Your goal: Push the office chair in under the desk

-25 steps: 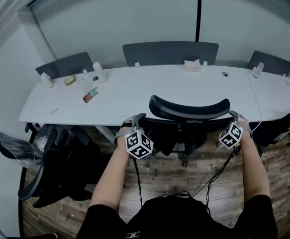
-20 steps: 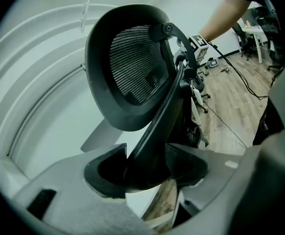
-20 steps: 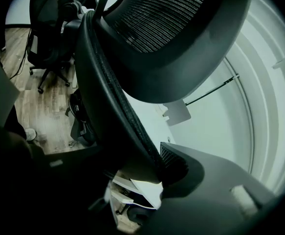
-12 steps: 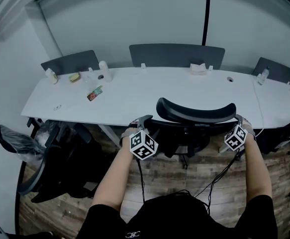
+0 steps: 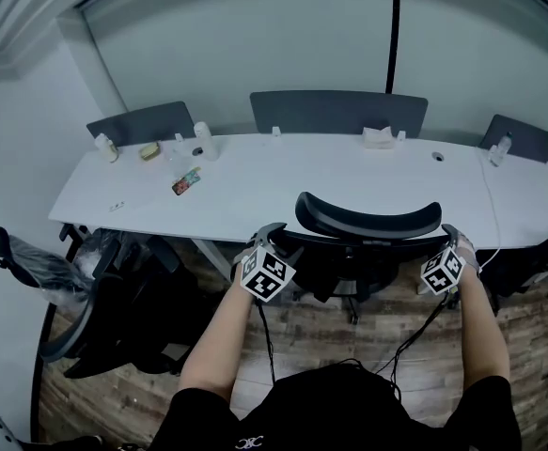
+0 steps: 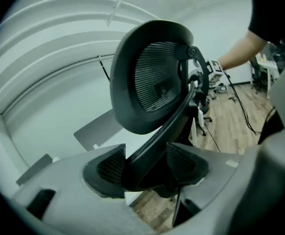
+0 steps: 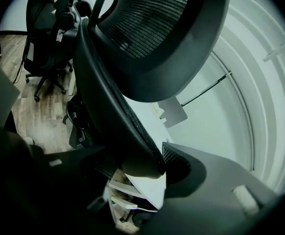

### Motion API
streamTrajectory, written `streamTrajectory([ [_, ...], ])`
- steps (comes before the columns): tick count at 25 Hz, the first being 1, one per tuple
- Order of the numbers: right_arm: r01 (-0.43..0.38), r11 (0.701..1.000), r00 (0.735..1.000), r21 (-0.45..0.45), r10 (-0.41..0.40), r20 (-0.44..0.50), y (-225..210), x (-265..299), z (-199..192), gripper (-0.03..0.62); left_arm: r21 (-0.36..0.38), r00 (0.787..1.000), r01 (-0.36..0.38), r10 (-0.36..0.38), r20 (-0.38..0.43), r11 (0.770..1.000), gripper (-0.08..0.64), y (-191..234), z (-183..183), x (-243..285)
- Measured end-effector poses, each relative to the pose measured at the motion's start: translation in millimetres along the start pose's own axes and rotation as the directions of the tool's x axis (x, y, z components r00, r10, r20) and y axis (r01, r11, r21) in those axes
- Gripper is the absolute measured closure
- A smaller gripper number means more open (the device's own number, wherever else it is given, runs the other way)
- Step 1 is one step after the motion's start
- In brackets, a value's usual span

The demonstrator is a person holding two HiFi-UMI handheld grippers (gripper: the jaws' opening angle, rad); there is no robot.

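Note:
The black mesh office chair (image 5: 367,222) stands at the front edge of the long white desk (image 5: 255,181), its headrest over the desk's edge and its seat beneath. My left gripper (image 5: 272,235) is at the left rim of the chair back and my right gripper (image 5: 448,237) at the right rim. In the left gripper view the back's frame (image 6: 157,131) passes between the jaws of the left gripper (image 6: 144,168). In the right gripper view the rim (image 7: 108,116) runs between the jaws of the right gripper (image 7: 142,168). Both pairs of jaws are opening with the rim still between them.
Another black office chair (image 5: 114,299) stands at the left and a further one (image 5: 537,256) at the right. Grey chair backs (image 5: 337,113) line the desk's far side. Bottles, a packet (image 5: 186,181) and a tissue box (image 5: 379,137) lie on the desk. Cables trail over the wooden floor.
The head view has shifted a little. Both grippers stay at the sides of the chair back, and the chair shows no clear movement against the desk.

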State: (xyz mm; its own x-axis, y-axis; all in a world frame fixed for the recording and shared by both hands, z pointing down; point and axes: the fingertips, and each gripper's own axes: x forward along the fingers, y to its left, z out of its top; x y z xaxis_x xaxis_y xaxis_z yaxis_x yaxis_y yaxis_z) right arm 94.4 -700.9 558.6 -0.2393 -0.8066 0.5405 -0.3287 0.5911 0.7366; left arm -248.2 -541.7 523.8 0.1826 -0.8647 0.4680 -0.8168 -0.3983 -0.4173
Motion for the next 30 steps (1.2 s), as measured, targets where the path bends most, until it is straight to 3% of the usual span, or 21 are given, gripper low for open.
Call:
streamTrajectory([
  [2, 0.026, 0.998, 1.000, 0.050, -0.027, 0.012, 0, -15, 0, 0.308, -0.087, 0.995, -0.087, 0.092, 0.044, 0.992, 0.316, 9, 7, -15],
  [5, 0.072, 0.986, 0.997, 0.150, -0.076, 0.018, 2, -43, 1, 0.324, -0.212, 0.971, -0.194, 0.218, 0.096, 0.958, 0.460, 17, 13, -41],
  [7, 0.098, 0.963, 0.992, 0.253, -0.115, 0.054, 4, -66, 8, 0.399, -0.294, 0.962, -0.212, 0.253, 0.106, 0.932, 0.497, 15, 14, -56],
  [8, 0.110, 0.943, 0.986, 0.314, -0.143, 0.086, 3, -78, 15, 0.479, -0.325, 0.958, -0.225, 0.269, 0.097, 0.919, 0.521, 14, 14, -63],
  [9, 0.116, 0.919, 0.977, 0.377, -0.174, 0.122, 3, -91, 24, 0.517, -0.350, 0.955, -0.240, 0.286, 0.085, 0.905, 0.555, 12, 14, -69],
  [11, 0.087, 0.849, 0.953, 0.522, -0.223, 0.204, 7, -115, 44, 0.583, -0.401, 0.951, -0.252, 0.301, 0.064, 0.881, 0.554, 5, 16, -78],
  [14, -0.103, 0.728, 0.907, 0.678, -0.210, 0.364, 35, -150, 79, 0.586, -0.459, 0.958, -0.226, 0.280, 0.052, 0.859, 0.554, -14, 25, -90],
  [16, -0.209, 0.687, 0.873, 0.696, -0.188, 0.449, 53, -167, 99, 0.586, -0.466, 0.961, -0.210, 0.268, 0.061, 0.859, 0.554, -29, 35, -97],
  [18, -0.256, 0.675, 0.852, 0.693, -0.182, 0.492, 64, -175, 115, 0.586, -0.465, 0.964, -0.196, 0.257, 0.072, 0.863, 0.554, -44, 42, -102],
  [24, -0.372, 0.680, 0.818, 0.632, -0.080, 0.569, 86, -182, 143, 0.588, -0.484, 0.965, -0.179, 0.248, 0.083, 0.857, 0.554, -76, 52, -111],
  [30, -0.400, 0.689, 0.800, 0.605, -0.060, 0.598, 90, -188, 154, 0.586, -0.474, 0.964, -0.198, 0.259, 0.066, 0.858, 0.554, -82, 51, -115],
])
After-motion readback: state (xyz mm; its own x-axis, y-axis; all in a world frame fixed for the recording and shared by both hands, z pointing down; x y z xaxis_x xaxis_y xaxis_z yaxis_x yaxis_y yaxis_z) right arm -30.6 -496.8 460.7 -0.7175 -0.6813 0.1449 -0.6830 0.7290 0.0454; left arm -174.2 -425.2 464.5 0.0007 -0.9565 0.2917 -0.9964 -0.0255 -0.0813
